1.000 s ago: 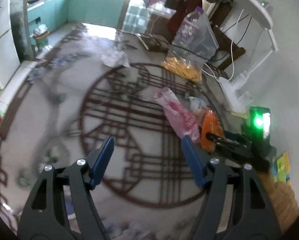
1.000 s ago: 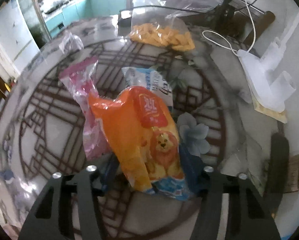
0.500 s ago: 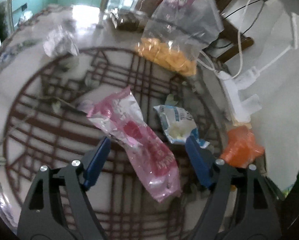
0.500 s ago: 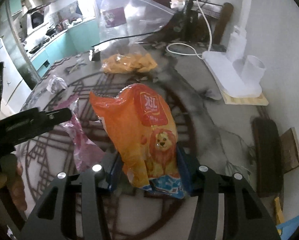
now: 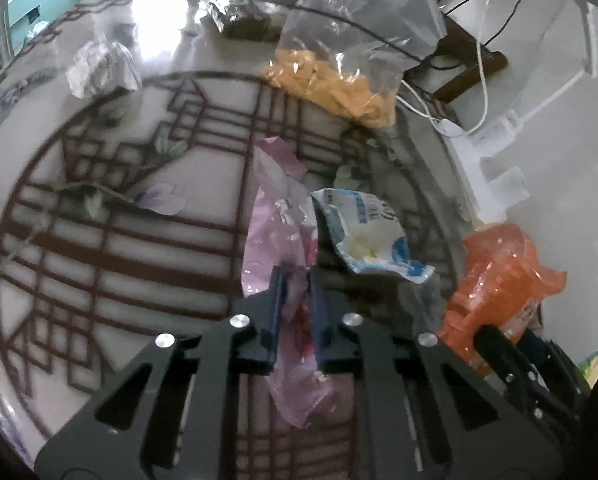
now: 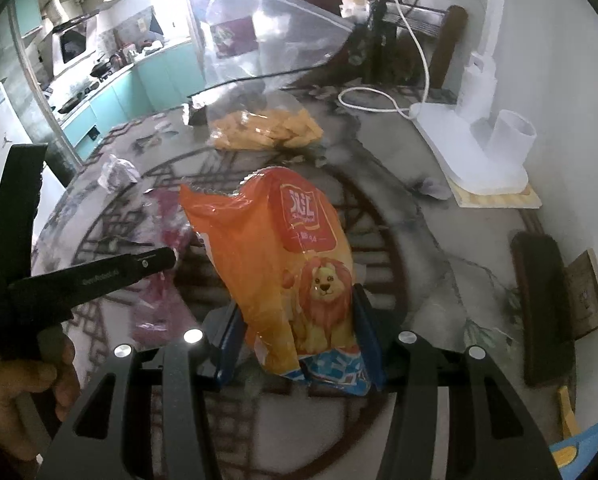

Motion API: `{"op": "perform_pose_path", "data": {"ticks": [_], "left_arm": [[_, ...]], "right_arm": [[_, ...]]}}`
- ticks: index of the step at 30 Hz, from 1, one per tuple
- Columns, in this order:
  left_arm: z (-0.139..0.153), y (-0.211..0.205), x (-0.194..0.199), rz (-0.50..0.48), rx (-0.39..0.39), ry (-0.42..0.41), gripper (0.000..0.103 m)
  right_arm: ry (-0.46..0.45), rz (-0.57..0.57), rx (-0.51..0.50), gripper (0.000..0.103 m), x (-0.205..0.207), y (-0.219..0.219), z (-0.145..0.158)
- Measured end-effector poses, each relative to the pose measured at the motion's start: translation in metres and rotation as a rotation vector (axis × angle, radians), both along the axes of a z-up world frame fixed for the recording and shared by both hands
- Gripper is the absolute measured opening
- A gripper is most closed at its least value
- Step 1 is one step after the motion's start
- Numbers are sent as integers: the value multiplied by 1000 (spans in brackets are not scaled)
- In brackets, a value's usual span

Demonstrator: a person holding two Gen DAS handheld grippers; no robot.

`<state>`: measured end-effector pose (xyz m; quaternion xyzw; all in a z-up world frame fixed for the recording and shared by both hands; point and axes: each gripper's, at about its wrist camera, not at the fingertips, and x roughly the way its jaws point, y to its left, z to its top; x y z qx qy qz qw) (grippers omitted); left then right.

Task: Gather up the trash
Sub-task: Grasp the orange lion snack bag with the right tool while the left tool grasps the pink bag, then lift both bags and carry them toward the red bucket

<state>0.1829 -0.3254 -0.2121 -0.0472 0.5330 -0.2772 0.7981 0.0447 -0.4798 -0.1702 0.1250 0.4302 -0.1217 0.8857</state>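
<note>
Table (image 5: 99,240): round, dark lattice print, blurred leftwards.
Left gripper (image 5: 295,300): jaws closing on pink wrapper (image 5: 275,216); lower end hidden.
Right gripper (image 6: 295,340): clamps orange snack bag (image 6: 283,256), lifted; bottom edge hidden.
White-blue wrapper (image 5: 371,232): beside pink one.

Left gripper (image 5: 295,300) fingers are closing around something; right gripper (image 6: 299,328) clamps something, both angled downward.
</note>
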Motion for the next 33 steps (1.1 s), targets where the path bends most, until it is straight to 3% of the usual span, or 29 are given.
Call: {"op": "perform_pose_path", "data": {"ticks": [9,21,33], "left_arm": [[69,63,-40,2,5,-170,11],[146,167,-101,123,4,-362,12],[172,219,-125,208,32,-460,15]], "right_arm": [[-79,68,23,48,-15,54,42],[-179,194,-10,48,-40,133,94],[-232,319,-25,48,-45,188,113]]}}
